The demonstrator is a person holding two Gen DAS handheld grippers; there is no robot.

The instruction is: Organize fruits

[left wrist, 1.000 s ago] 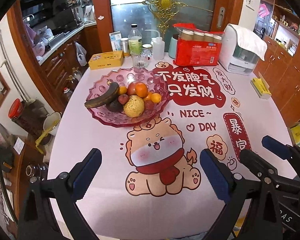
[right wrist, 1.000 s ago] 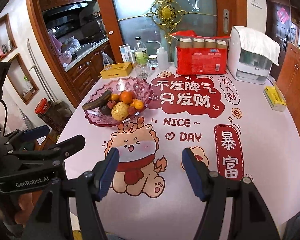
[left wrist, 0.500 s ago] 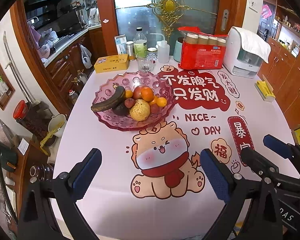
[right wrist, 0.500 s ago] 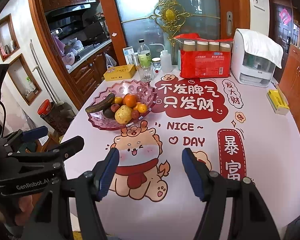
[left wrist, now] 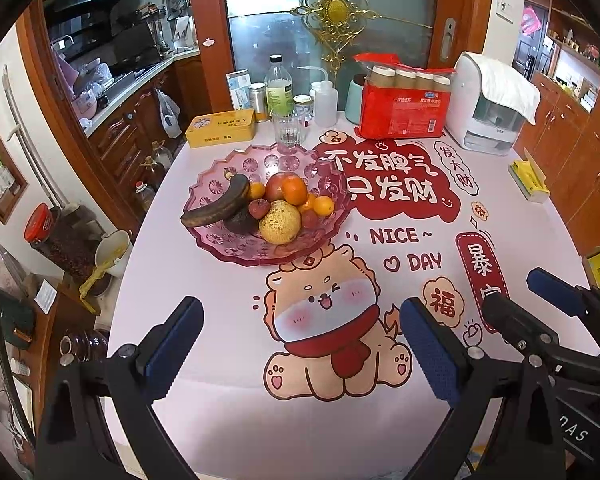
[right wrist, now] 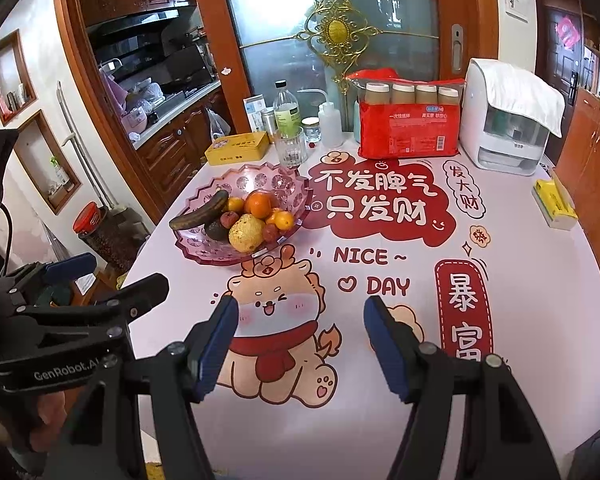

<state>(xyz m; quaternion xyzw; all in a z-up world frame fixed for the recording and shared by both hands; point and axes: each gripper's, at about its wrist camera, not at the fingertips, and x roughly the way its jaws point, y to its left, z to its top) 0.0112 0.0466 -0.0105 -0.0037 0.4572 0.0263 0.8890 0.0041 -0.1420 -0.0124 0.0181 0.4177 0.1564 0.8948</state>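
My left claw (left wrist: 300,344) and right claw (right wrist: 300,340) hang open and empty above the counter (left wrist: 220,420); fruit fills the bowl (left wrist: 220,248).

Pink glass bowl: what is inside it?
The pink glass bowl holds a blackened banana, a speckled yellow fruit, oranges and small red fruits. Anything beneath the pile is hidden.

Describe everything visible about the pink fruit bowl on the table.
The fruit bowl is a wide, shallow dish of translucent pink glass or plastic with a scalloped rim and moulded flower rounds. It sits upright on the printed tablecloth, at the table's far left, just in front of a drinking glass. Inside are a blackened banana, oranges, a speckled yellow fruit and small dark red fruits. Neither hand-held gripper touches it.
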